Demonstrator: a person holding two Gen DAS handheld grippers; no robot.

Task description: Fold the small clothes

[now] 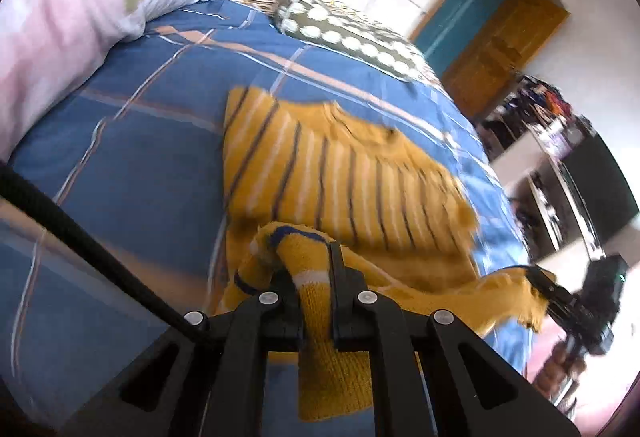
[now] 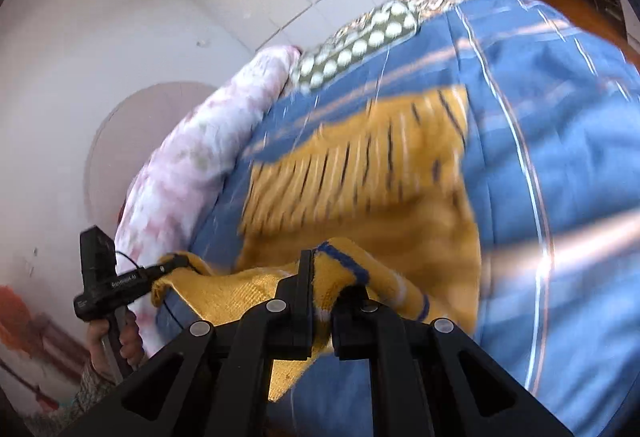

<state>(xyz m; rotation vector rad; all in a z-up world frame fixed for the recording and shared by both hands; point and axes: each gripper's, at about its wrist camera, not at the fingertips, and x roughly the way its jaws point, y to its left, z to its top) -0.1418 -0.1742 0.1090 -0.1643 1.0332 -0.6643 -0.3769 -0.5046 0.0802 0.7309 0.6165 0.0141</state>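
A small mustard-yellow knit sweater with white and dark stripes lies on a blue plaid bedsheet. Its near hem is lifted off the bed. My left gripper is shut on the hem's left corner, with yellow knit bunched between the fingers. My right gripper is shut on the other hem corner, which has a blue stripe. Each gripper shows in the other's view: the right one at the far right of the left wrist view, the left one at the left of the right wrist view. The sweater also shows in the right wrist view.
A pink floral quilt is rolled along the bed's far left. A dotted olive pillow lies at the head of the bed. A wooden door and cluttered shelves stand to the right, beyond the bed's edge.
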